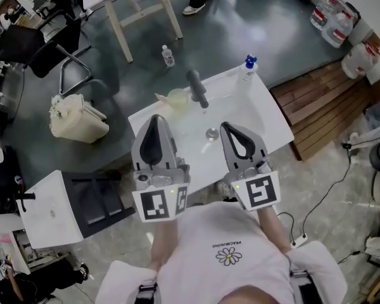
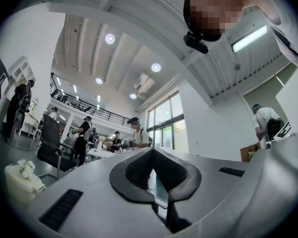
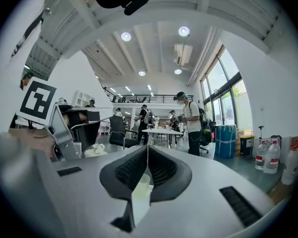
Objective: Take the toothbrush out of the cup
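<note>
A pale translucent cup [image 1: 178, 99] stands on the white sink [image 1: 266, 116] left of the faucet, and a light toothbrush [image 1: 161, 97] pokes out of its left side. Both grippers hover over the sink's near edge, short of the cup. My left gripper [image 1: 155, 119] is shut and empty, its tips a little below the cup. My right gripper [image 1: 227, 127] is also shut and empty, near the drain. In the right gripper view the cup [image 3: 142, 182] shows through the gap behind the closed tips [image 3: 147, 147]. In the left gripper view the left gripper [image 2: 152, 150] has its tips touching.
A dark faucet [image 1: 197, 88] rises at the back of the basin, with the drain [image 1: 211, 132] in the middle. A blue-capped bottle [image 1: 249, 66] stands on the sink's far corner. A white bin [image 1: 76, 116] sits left, a wooden platform [image 1: 329, 103] right.
</note>
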Demonstrator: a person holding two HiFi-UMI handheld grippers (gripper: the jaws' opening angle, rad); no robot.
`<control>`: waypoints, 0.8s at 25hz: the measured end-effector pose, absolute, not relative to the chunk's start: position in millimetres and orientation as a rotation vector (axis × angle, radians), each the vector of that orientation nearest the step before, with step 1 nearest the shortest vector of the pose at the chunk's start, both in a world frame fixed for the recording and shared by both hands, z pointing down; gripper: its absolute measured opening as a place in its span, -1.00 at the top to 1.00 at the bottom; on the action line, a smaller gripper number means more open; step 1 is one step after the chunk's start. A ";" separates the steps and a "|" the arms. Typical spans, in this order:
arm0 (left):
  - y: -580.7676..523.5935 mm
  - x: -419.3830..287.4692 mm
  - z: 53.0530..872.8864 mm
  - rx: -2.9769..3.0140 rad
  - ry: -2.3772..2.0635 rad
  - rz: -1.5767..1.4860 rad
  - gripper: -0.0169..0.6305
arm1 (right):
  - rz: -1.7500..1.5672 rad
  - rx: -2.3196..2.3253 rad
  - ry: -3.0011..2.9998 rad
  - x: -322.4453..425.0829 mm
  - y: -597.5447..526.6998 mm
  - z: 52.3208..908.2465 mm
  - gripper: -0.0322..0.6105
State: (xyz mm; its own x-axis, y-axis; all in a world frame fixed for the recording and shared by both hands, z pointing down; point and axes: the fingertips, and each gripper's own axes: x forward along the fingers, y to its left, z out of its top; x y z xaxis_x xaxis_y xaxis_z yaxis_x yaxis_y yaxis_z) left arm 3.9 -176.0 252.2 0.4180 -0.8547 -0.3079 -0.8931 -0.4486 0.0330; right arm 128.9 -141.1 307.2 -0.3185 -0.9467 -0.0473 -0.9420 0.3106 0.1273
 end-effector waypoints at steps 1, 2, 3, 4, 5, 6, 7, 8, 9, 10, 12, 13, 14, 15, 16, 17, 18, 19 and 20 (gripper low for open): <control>-176.0 0.7 253.1 -2.523 1.582 0.424 0.90 | -0.215 1.791 -2.523 125.3 -144.6 305.4 0.86; -175.8 -2.4 254.2 -2.518 1.594 0.421 0.90 | -0.230 1.762 -2.531 121.0 -148.7 303.9 0.86; -175.5 -5.3 255.3 -2.514 1.605 0.419 0.90 | -0.245 1.722 -2.538 115.9 -153.3 303.4 0.86; -175.2 -8.1 256.6 -2.510 1.614 0.417 0.90 | -0.257 1.675 -2.542 110.2 -158.4 304.0 0.86; -174.9 -11.1 257.8 -2.507 1.622 0.414 0.90 | -0.268 1.623 -2.544 104.2 -164.1 305.4 0.80; -174.9 -14.3 259.2 -2.504 1.630 0.411 0.90 | -0.280 1.572 -2.543 98.0 -170.4 307.3 0.71; -175.2 -17.9 260.7 -2.502 1.637 0.406 0.90 | -0.295 1.525 -2.536 91.6 -177.3 309.9 0.63; -175.9 -22.0 262.6 -2.500 1.644 0.398 0.90 | -0.310 1.485 -2.526 84.9 -184.4 313.1 0.59; -176.7 -26.1 264.7 -2.500 1.648 0.388 0.90 | -0.320 1.451 -2.517 77.9 -191.6 316.7 0.58; -177.4 -30.0 267.0 -2.501 1.651 0.378 0.90 | -0.322 1.424 -2.515 70.7 -198.7 320.7 0.57; -177.9 -35.7 271.3 -2.497 1.664 0.363 0.90 | -0.303 1.379 -2.529 57.7 -212.3 329.5 0.52; -177.4 -37.9 273.2 -2.493 1.678 0.364 0.90 | -0.289 1.351 -2.531 52.5 -219.1 335.1 0.51; -176.6 -40.1 274.9 -2.491 1.695 0.369 0.90 | -0.273 1.319 -2.527 47.8 -226.0 341.5 0.49; -175.4 -42.6 276.6 -2.491 1.711 0.373 0.90 | -0.255 1.288 -2.522 42.9 -233.1 348.4 0.48; -174.2 -45.6 278.7 -2.494 1.725 0.374 0.90 | -0.232 1.261 -2.518 37.8 -240.3 356.0 0.47; -173.2 -48.8 281.1 -2.497 1.738 0.372 0.90 | -0.208 1.238 -2.514 32.7 -247.5 364.6 0.47; -172.5 -51.8 283.4 -2.501 1.752 0.371 0.90 | -0.187 1.217 -2.506 28.3 -254.7 373.9 0.47; -171.9 -54.6 285.4 -2.504 1.771 0.375 0.90 | -0.171 1.197 -2.495 24.7 -261.4 383.5 0.47; -171.2 -57.5 287.3 -2.506 1.791 0.379 0.90 | -0.158 1.177 -2.481 21.7 -267.4 393.1 0.47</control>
